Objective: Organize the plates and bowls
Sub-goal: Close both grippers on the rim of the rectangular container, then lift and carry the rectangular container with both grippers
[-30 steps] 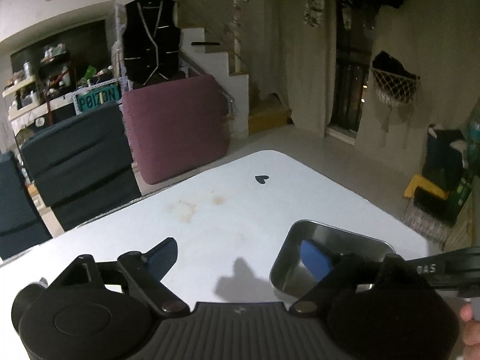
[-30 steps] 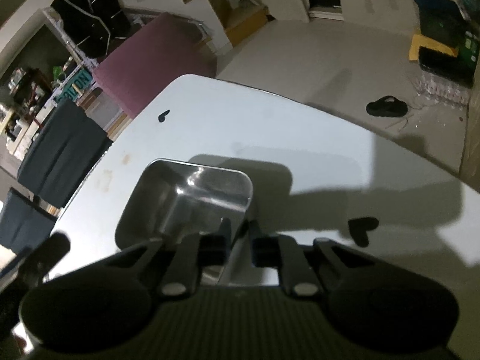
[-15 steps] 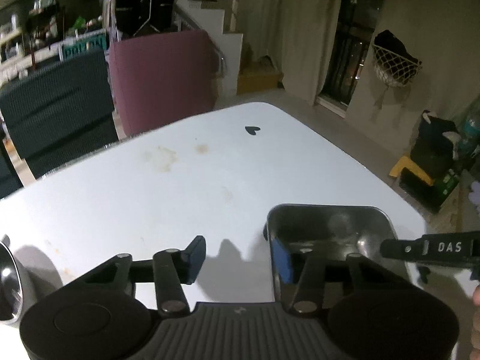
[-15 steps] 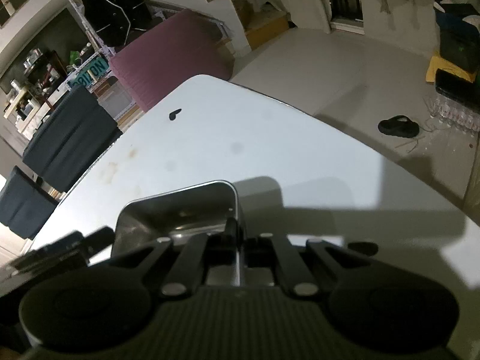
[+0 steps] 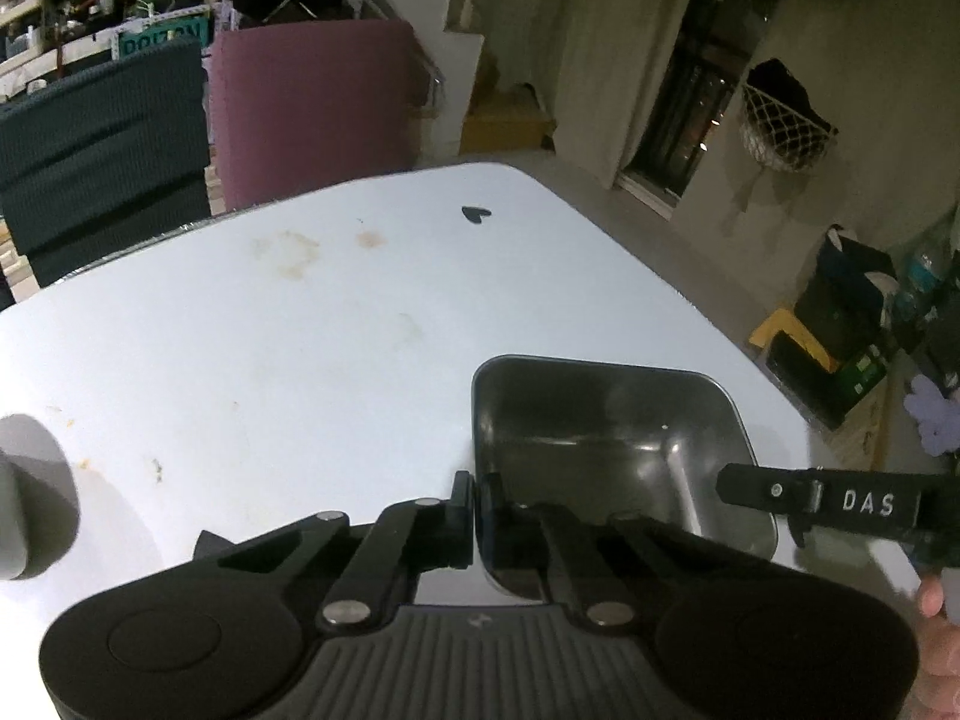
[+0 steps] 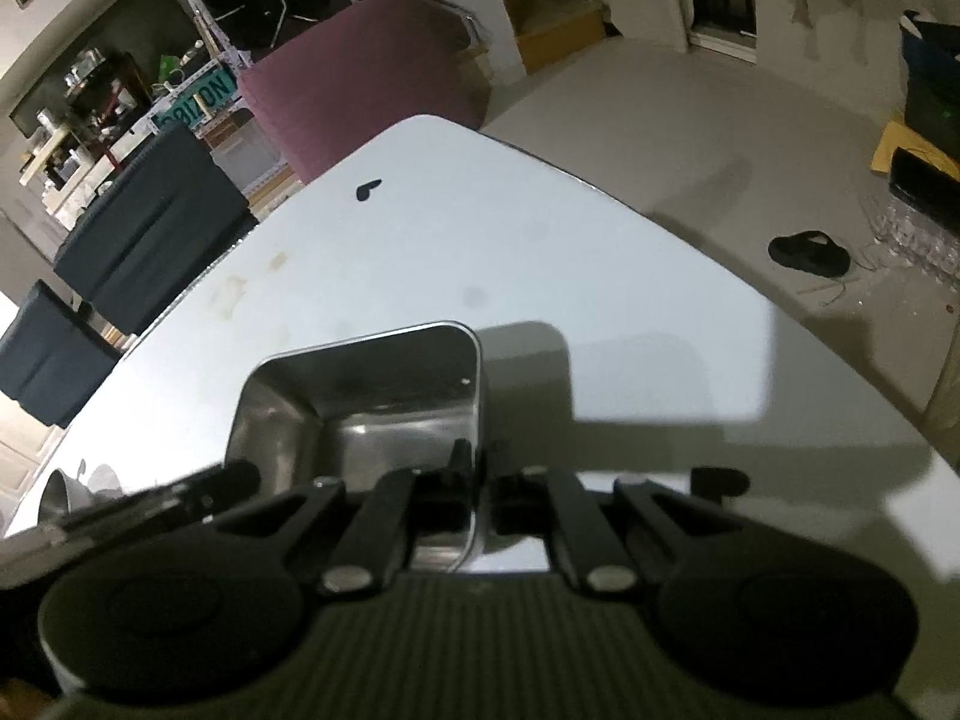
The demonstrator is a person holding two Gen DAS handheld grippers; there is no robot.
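Both claws grip one steel tray (image 5: 606,438) on the white bench (image 5: 270,348); the left claw (image 5: 477,504) pinches its left wall. The right claw (image 6: 480,474) is clamped on the opposite wall.

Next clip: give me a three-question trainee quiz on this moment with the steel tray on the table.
1. True or false: both grippers are shut on walls of the steel tray.
2. Which wall does the left gripper pinch: A) left side, B) far end?
3. What black mark sits near the white table's far corner?

Key: 1 true, the right gripper pinches the opposite wall; 2 A; 3 a small heart shape.
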